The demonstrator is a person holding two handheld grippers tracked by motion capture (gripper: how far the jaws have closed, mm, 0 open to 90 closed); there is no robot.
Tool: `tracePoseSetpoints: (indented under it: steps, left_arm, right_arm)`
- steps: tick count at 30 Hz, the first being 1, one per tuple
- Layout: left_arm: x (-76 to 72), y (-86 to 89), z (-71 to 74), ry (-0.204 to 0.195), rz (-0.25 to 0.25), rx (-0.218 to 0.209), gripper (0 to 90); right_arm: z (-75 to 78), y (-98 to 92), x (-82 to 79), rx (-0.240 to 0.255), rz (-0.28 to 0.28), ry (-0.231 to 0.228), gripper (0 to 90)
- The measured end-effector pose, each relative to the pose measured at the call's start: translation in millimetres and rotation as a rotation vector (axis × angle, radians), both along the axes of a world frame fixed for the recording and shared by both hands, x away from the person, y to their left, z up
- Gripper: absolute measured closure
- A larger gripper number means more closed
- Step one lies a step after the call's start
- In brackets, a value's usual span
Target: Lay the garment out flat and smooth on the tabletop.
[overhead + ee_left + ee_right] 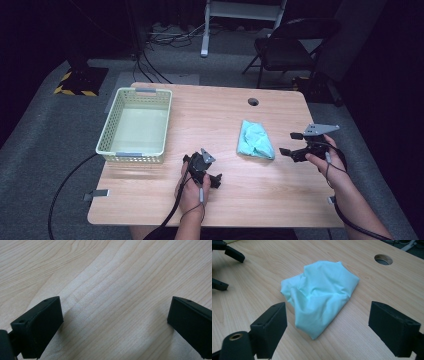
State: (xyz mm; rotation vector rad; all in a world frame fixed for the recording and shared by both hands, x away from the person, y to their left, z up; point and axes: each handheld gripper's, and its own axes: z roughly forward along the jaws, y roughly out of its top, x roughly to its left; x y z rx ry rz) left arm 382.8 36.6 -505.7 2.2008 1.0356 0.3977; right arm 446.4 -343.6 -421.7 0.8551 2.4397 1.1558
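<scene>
A crumpled light teal cloth (256,140) lies on the wooden table (225,200), right of centre. In the right gripper view the cloth (319,297) sits just ahead of the jaws. My right gripper (290,143) hovers to the cloth's right, pointing at it, open with nothing between its jaws (327,325). My left gripper (202,171) is held low over the table, to the left of the cloth and nearer the front. It is open too, with bare wood between its jaws (115,322). Its two jaw tips appear as the left gripper (227,267) at the upper left of the right gripper view.
A pale green perforated basket (111,120) stands at the table's left side with nothing in it. A round cable hole (253,102) sits near the far edge. A dark chair (290,47) stands behind the table, and cables trail off the front edge.
</scene>
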Motion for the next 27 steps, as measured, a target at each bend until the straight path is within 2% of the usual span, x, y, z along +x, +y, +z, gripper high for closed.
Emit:
tracePoseSetpoints:
  steps: [10,15,18,22,27]
  left_arm:
    - [-0.2,-0.1,0.0,0.0,0.002,0.0,0.5]
    - [0.0,0.0,0.0,0.002,0.001,-0.001,0.4]
    - [0.0,0.0,0.0,0.002,0.001,-0.001,0.4]
    - [0.1,0.1,0.0,0.002,0.001,0.0,0.3]
    - [0.2,0.1,0.0,0.002,0.0,-0.001,0.3]
  right_arm:
    - [1.7,11.0,12.4,-0.012,-0.006,-0.003,15.9]
    - [0.8,13.2,19.5,-0.04,-0.024,0.008,16.0]
    - [0.2,14.0,23.7,-0.031,-0.042,0.019,16.0]
    - [1.0,21.2,25.9,-0.041,-0.014,-0.004,19.5]
    - [-0.9,33.8,29.5,-0.062,0.022,0.001,21.2]
